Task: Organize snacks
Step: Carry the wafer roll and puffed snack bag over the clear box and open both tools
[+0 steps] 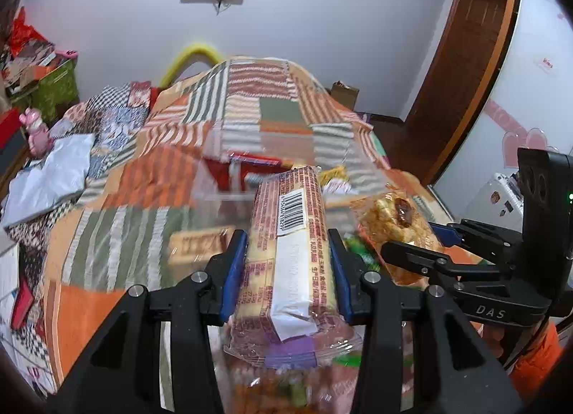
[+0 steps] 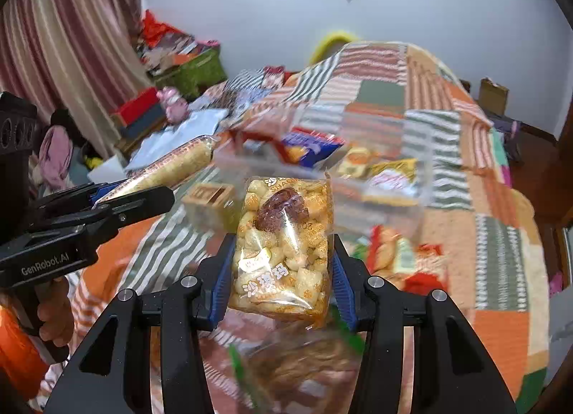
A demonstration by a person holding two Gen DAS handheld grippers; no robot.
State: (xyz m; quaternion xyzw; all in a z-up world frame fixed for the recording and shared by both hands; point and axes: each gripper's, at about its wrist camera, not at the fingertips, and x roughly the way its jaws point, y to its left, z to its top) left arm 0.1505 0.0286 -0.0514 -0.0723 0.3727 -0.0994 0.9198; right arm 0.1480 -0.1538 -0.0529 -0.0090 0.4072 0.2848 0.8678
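My left gripper is shut on a long cracker pack with a barcode, held above the bed. It also shows in the right wrist view at the left, between the left gripper's fingers. My right gripper is shut on a clear bag of puffed rice snack with a red date picture. That bag shows in the left wrist view at the right. A clear plastic bin with several snack packs lies ahead on the bed, blurred.
A patchwork quilt covers the bed. More loose snack packs lie near the bin and below the grippers. A small box sits left of the bin. Clutter and a pink toy stand at the left. A wooden door is right.
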